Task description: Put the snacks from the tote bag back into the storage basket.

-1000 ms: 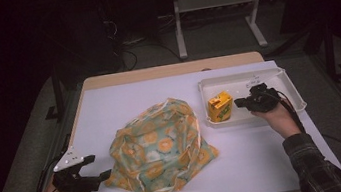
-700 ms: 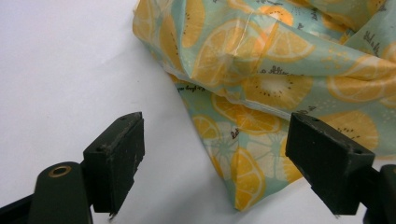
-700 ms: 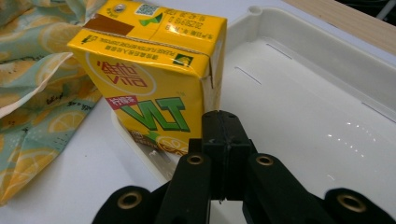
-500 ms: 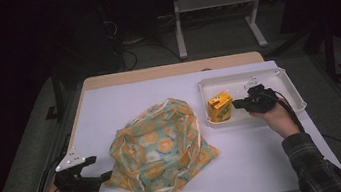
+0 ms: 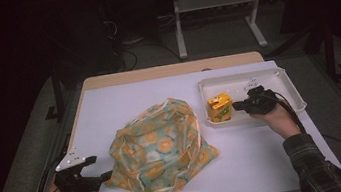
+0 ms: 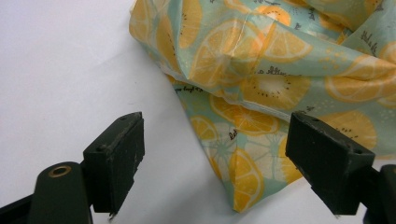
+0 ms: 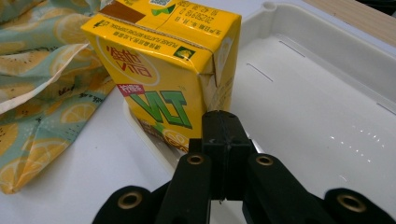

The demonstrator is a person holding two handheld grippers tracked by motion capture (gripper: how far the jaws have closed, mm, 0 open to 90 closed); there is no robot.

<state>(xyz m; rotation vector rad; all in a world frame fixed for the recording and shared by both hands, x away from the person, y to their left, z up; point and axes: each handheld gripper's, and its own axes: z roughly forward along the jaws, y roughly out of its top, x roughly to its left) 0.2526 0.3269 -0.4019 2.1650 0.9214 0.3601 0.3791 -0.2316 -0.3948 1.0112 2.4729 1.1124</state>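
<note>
Yellow cardboard marks our focus: the juice carton (image 5: 219,107) stands upright at the left end of the white tray (image 5: 291,90) on the right side of the table (image 5: 110,109), and our right gripper (image 5: 239,108) sits just to its right with the jaws pressed fully together, holding nothing. In the right gripper view the closed tips meet just before the lower face of the carton (image 7: 173,74); whether they touch it we cannot quite tell from this angle. Against the frames of a second ago almost nothing differs: the carton stands at the same spot in the tray, the right hand rests in the same place, and the jaws are just as shut. We judge that the carton has been set down or is being nudged, not gripped, so a grasp would first need the jaws to open. Near the left edge, our left gripper (image 5: 104,177) waits with jaws wide apart at the near-left corner of the fruit-print bag (image 5: 158,148), holding nothing; the bag's corner (image 6: 243,177) lies between them, unpinched, and it too is unchanged from the earlier frames.
</note>
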